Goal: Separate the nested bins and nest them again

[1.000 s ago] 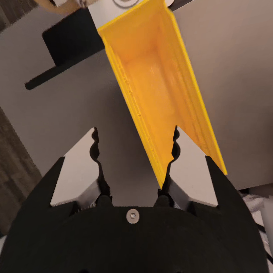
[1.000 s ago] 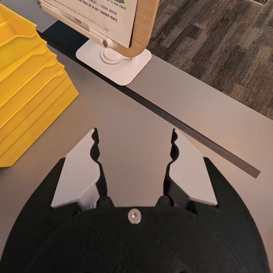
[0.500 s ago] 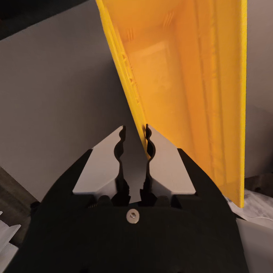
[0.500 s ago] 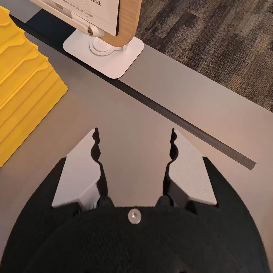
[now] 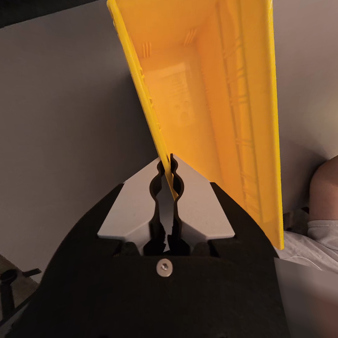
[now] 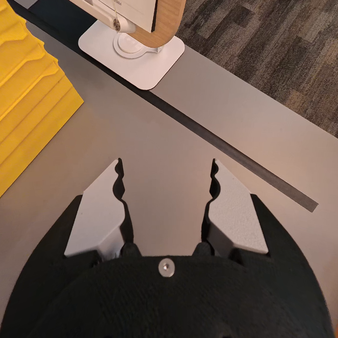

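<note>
Separation under way, not finished. The left gripper (image 5: 167, 161) pinches the thin side wall of one yellow bin (image 5: 210, 109), a pad pressed on each face of the wall near its rim corner. That bin hangs tilted over the grey table (image 5: 64, 109), open side toward the camera, with nothing inside it.

The right gripper (image 6: 166, 161) hovers over bare tabletop, jaws spread wide, nothing between them. To its left stands the stack of yellow bins (image 6: 31, 95), nested on the table, well apart from the fingers.

Judgement: one bin is out; the stack has yet to be taken apart, and all re-nesting lies ahead.

Count: two grippers. One loose bin. In the stack, about four or five stepped rims show; the top runs out of view, so no exact total. One white stand base (image 6: 131, 60) at the far table edge, carrying a wood-edged board. A person's arm (image 5: 323, 192) shows at right.
</note>
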